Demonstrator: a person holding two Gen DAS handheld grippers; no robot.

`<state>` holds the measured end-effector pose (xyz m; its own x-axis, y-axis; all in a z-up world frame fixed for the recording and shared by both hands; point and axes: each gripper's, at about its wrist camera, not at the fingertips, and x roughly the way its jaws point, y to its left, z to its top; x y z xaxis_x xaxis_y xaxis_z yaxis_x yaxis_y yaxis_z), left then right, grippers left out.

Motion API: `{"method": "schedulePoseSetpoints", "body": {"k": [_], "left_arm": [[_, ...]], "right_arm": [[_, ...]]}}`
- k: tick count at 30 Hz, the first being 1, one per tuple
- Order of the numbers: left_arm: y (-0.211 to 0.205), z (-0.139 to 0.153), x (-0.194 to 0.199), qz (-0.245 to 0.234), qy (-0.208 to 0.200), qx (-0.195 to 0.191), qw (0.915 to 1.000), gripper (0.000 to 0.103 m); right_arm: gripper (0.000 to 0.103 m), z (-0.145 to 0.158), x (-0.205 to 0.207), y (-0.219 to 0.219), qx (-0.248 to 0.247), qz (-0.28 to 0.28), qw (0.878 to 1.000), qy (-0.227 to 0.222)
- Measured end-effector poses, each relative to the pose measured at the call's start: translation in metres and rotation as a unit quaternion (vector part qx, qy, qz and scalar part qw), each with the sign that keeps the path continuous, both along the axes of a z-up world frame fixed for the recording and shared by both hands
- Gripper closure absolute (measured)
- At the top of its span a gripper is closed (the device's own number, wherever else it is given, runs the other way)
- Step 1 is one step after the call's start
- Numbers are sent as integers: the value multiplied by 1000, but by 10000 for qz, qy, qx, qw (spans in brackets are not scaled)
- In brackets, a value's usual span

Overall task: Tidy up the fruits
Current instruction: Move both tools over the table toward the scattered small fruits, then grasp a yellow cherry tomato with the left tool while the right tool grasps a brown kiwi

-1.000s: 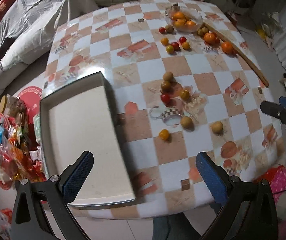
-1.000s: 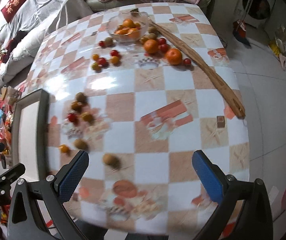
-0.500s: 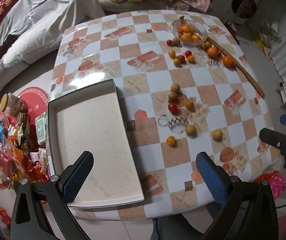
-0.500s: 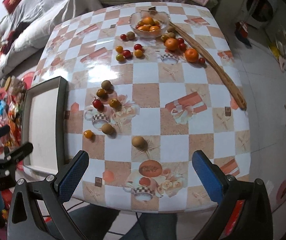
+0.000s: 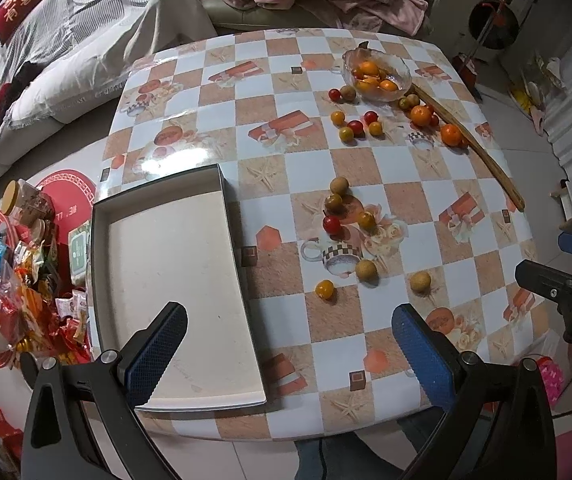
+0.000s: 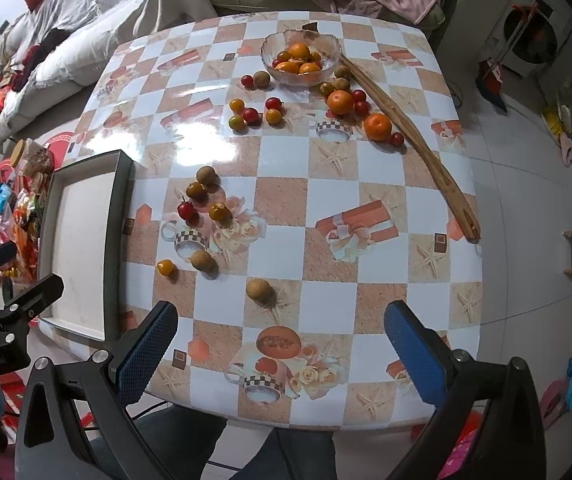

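Observation:
Small fruits lie scattered on a checkered tablecloth: a brown longan point(image 6: 259, 289) nearest me, another longan point(image 6: 201, 260) beside a yellow cherry tomato point(image 6: 165, 267), and a red tomato point(image 6: 186, 210) in a middle cluster. A glass bowl point(image 6: 300, 55) with oranges stands at the far side, two oranges point(image 6: 378, 126) near it. An empty white tray point(image 5: 173, 280) sits at the table's left edge. My left gripper point(image 5: 290, 350) is open above the tray's near right corner. My right gripper point(image 6: 279, 346) is open over the near table edge. Neither holds anything.
A long wooden stick point(image 6: 410, 136) lies diagonally along the right side. A sofa with blankets point(image 5: 85, 48) stands behind the table. Snack packets point(image 5: 1, 280) are piled on the floor at left. The person's legs point(image 6: 286, 456) show below the table edge.
Both grippers have pulled back and risen from the table, so more of the tabletop and tray is in view. Nothing on the table has moved.

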<state>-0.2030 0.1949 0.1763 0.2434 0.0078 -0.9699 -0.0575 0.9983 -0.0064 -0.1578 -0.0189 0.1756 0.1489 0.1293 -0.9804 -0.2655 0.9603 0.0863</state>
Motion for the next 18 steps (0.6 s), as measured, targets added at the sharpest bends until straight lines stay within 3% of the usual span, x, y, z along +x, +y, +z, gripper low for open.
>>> {"method": "schedulePoseSetpoints", "body": {"k": [18], "left_arm": [[-6, -4, -1, -108, 21, 27, 9999, 0]], "right_arm": [[0, -5, 1, 6, 7, 65, 10000, 48]]}}
